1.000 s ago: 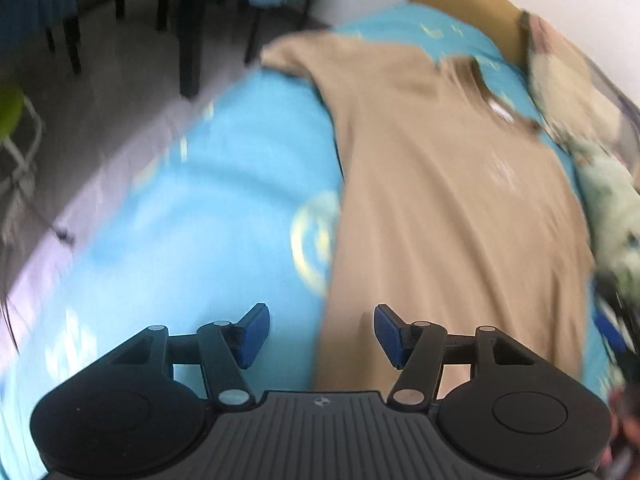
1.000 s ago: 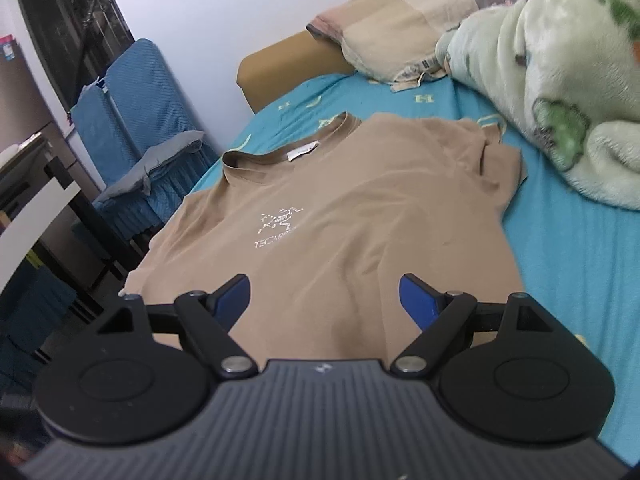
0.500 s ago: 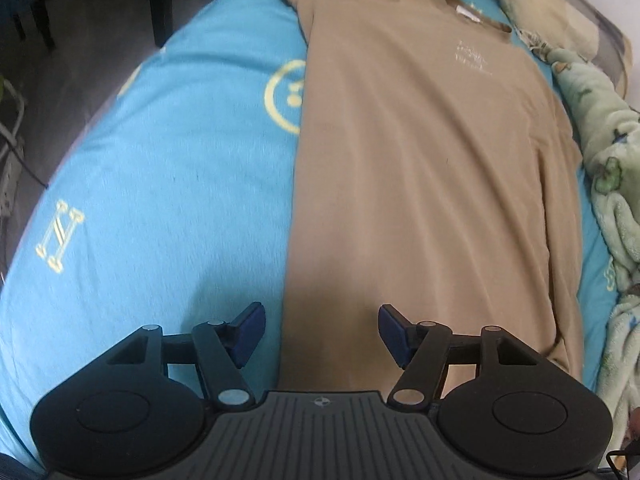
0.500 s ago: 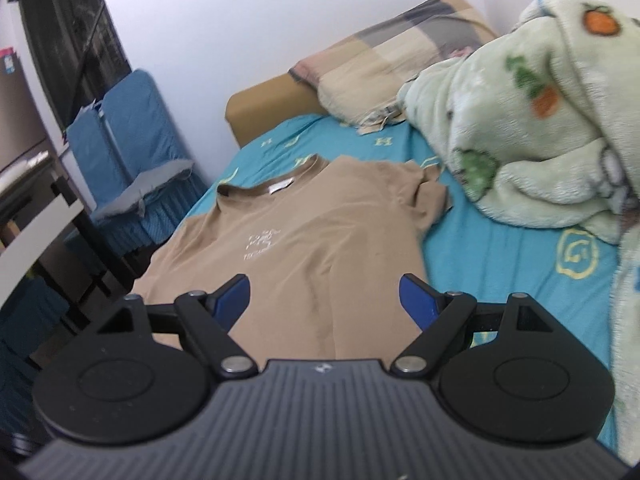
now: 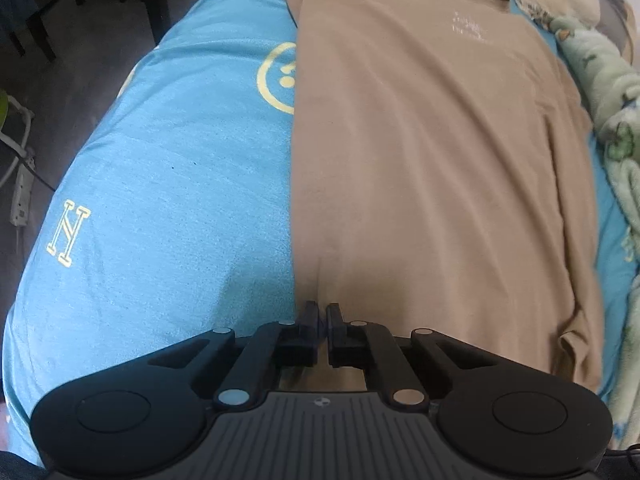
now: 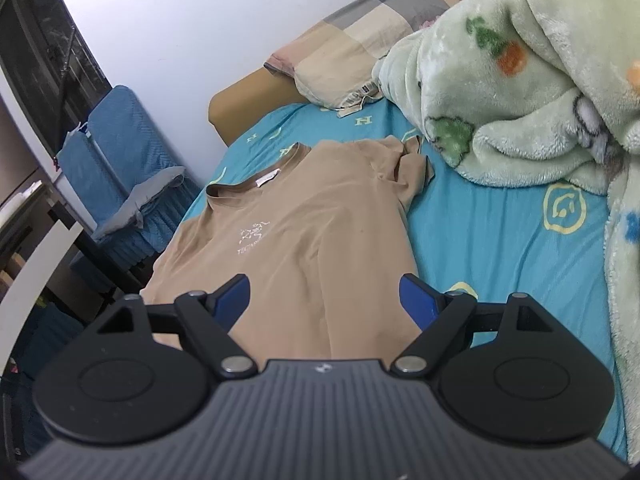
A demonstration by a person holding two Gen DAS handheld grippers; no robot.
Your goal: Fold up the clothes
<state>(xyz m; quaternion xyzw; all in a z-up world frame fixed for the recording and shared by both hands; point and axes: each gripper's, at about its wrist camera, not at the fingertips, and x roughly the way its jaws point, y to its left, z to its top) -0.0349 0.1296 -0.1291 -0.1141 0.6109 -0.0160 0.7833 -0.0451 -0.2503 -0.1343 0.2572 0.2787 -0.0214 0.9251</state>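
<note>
A tan T-shirt (image 5: 420, 152) with a small white chest print lies flat, front up, on the blue bedsheet (image 5: 168, 184). My left gripper (image 5: 322, 314) is shut on the shirt's bottom hem near its left corner. The shirt also shows in the right wrist view (image 6: 304, 240), collar toward the headboard. My right gripper (image 6: 324, 298) is open and empty, held above the shirt's lower right part; its blue pads (image 6: 416, 298) are wide apart.
A green fleece blanket (image 6: 532, 92) is heaped along the right side of the bed. A checked pillow (image 6: 360, 48) lies at the head. Blue chairs (image 6: 108, 152) and a dark desk stand left of the bed. The floor (image 5: 60, 80) lies left of the mattress edge.
My left gripper has moved down to the shirt's hem and closed on it. My right gripper has shifted back a little and stays open.
</note>
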